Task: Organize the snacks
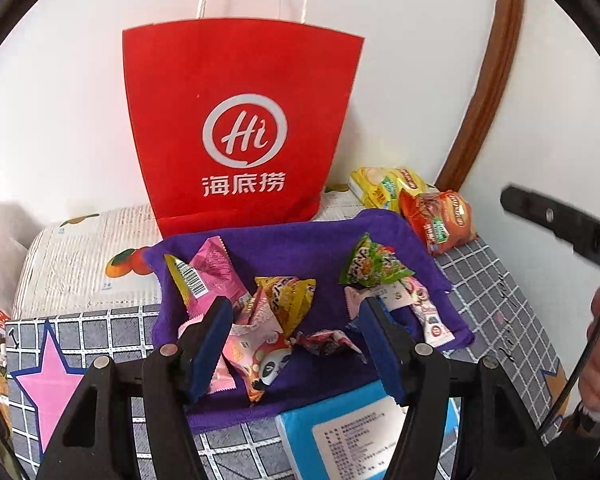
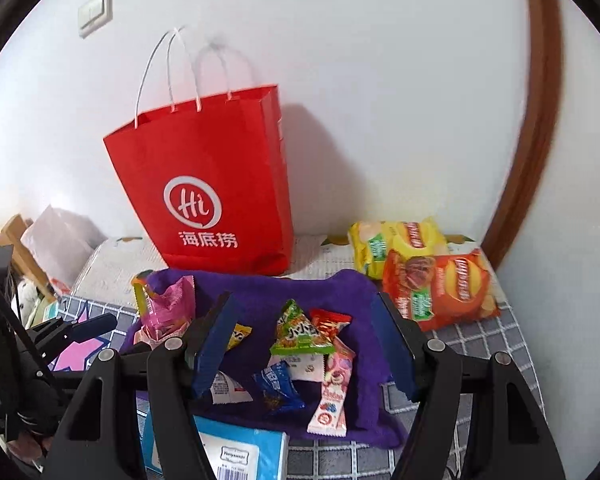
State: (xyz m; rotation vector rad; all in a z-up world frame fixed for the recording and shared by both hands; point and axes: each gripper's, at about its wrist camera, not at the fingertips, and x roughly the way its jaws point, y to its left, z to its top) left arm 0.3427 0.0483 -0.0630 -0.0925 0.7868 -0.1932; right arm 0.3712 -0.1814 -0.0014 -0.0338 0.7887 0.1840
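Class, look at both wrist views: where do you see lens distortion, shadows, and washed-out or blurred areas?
Left wrist view: fisheye bends the door frame into a curve, corners go black, the wall left of the red bag is washed out. Right wrist view: same curving, the bag casts a soft shadow on the wall to its right, snacks on the purple cloth stay fairly sharp.

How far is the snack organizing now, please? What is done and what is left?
Done: nothing clearly; whether the red bag holds anything cannot be seen. In hand: nothing, both grippers are open and empty. Left: small snacks on the purple cloth and two chip bags beside it.
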